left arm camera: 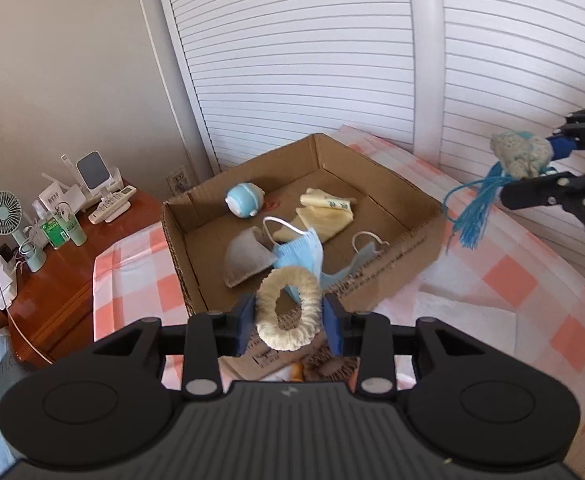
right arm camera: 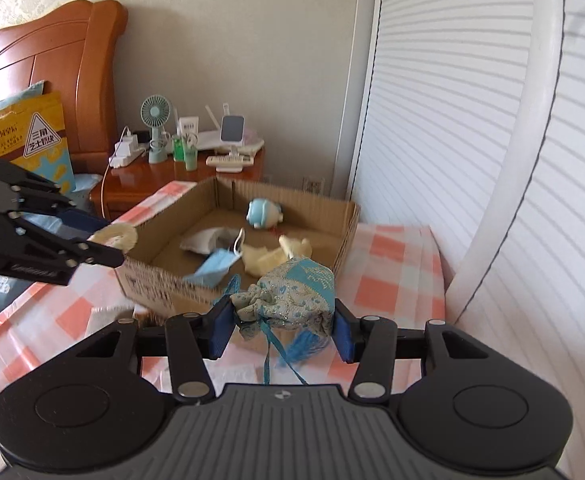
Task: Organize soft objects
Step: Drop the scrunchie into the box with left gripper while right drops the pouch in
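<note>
An open cardboard box [left arm camera: 388, 184] [right arm camera: 344, 240] sits on a pink checked cloth. Inside lie a round blue toy [left arm camera: 244, 199] [right arm camera: 263, 213], a grey pouch [left arm camera: 246, 258] [right arm camera: 204, 242], a blue face mask [left arm camera: 302, 252] [right arm camera: 212, 268] and yellow cloths [left arm camera: 326, 210] [right arm camera: 264, 258]. My left gripper [left arm camera: 288, 318] [right arm camera: 110, 242] is shut on a cream fluffy ring [left arm camera: 288, 312] [right arm camera: 114, 236], held above the box's near left edge. My right gripper [right arm camera: 282, 330] [left arm camera: 532, 168] is shut on a blue and cream brocade pouch [right arm camera: 292, 296] [left arm camera: 520, 154] with a blue tassel [left arm camera: 472, 210], held above the box's right side.
A wooden nightstand [left arm camera: 52, 280] [right arm camera: 164, 174] holds a small fan [left arm camera: 6, 220] [right arm camera: 156, 128], bottles, remotes and chargers. A wooden headboard [right arm camera: 52, 60] and a yellow snack bag [right arm camera: 32, 140] stand at the left. White louvred doors [left arm camera: 312, 60] [right arm camera: 452, 120] rise behind the box.
</note>
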`<state>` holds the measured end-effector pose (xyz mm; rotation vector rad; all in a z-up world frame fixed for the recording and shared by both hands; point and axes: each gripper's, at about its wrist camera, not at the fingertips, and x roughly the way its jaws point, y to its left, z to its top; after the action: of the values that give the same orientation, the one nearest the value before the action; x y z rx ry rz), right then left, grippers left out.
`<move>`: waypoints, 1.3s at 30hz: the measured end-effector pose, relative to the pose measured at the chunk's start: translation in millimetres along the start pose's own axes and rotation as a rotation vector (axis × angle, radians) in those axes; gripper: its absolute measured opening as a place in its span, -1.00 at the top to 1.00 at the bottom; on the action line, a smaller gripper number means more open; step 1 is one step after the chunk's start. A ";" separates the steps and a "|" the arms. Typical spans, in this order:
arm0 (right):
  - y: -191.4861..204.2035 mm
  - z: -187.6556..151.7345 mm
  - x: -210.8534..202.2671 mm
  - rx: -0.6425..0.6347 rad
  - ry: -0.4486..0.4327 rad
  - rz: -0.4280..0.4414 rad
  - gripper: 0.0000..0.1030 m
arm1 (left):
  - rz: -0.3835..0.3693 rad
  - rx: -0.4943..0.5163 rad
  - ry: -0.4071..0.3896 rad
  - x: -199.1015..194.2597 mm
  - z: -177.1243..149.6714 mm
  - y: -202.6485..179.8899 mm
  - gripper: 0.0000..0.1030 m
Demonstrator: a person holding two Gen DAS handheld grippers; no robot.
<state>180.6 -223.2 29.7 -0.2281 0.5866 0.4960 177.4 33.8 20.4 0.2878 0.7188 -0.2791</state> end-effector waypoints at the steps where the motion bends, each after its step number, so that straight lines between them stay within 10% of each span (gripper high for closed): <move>1: 0.2 4.1 0.4 -0.005 -0.007 -0.001 -0.07 | 0.008 -0.010 -0.002 5.9 5.7 5.3 0.19; 3: 0.9 11.1 1.6 -0.012 -0.017 -0.004 -0.07 | 0.032 -0.041 -0.014 16.7 14.2 14.7 -0.62; 5: 1.6 16.5 4.4 -0.017 -0.023 -0.004 -0.07 | 0.052 -0.085 -0.019 28.4 19.0 24.5 -0.97; 27: 5.7 80.3 91.8 0.043 0.043 0.032 -0.09 | 0.102 -0.252 -0.066 -36.6 -49.6 13.7 -0.98; 32: 3.9 93.3 110.3 0.076 0.057 -0.005 -0.96 | 0.113 -0.269 -0.052 -40.7 -60.0 14.1 -0.98; 39: 6.7 72.0 104.5 0.081 0.089 -0.012 -1.00 | 0.121 -0.282 -0.056 -47.8 -69.3 17.5 -0.98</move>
<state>286.5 -153.0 27.3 -0.1769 0.6901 0.4512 107.4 81.5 6.0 0.0549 0.6730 -0.0684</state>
